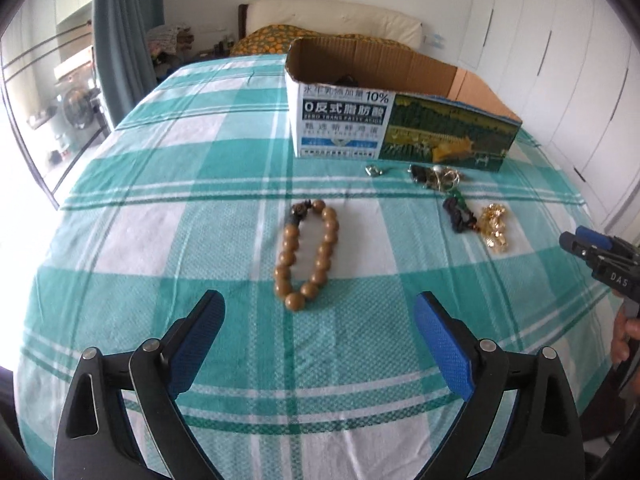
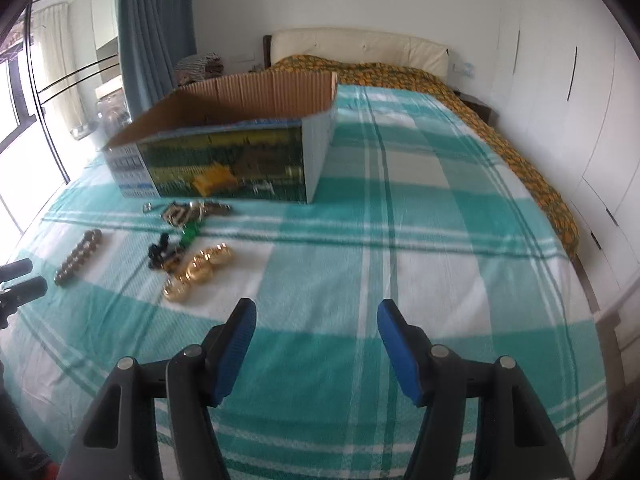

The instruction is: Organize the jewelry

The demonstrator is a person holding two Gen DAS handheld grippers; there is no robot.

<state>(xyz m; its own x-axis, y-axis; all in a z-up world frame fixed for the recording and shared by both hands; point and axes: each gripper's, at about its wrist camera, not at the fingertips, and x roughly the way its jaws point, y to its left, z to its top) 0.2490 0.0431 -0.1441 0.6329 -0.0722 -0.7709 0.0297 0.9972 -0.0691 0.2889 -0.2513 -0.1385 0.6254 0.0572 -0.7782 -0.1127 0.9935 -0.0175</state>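
- The left claw (image 1: 318, 308) is hanging wide open over the bed (image 1: 160, 240), holding nothing; the wooden bead bracelet (image 1: 307, 254) is lying just ahead of it at 12 o'clock.
- The right claw (image 2: 316, 316) is standing partly open and empty above the checked bedspread (image 2: 440, 280).
- A gold bead bracelet (image 2: 198, 270) is lying at its 10 o'clock, touching a dark and green piece (image 2: 170, 252).
- A tangle of jewelry (image 2: 192, 212) is sitting just before the open cardboard box (image 2: 224, 168), at 11 o'clock.
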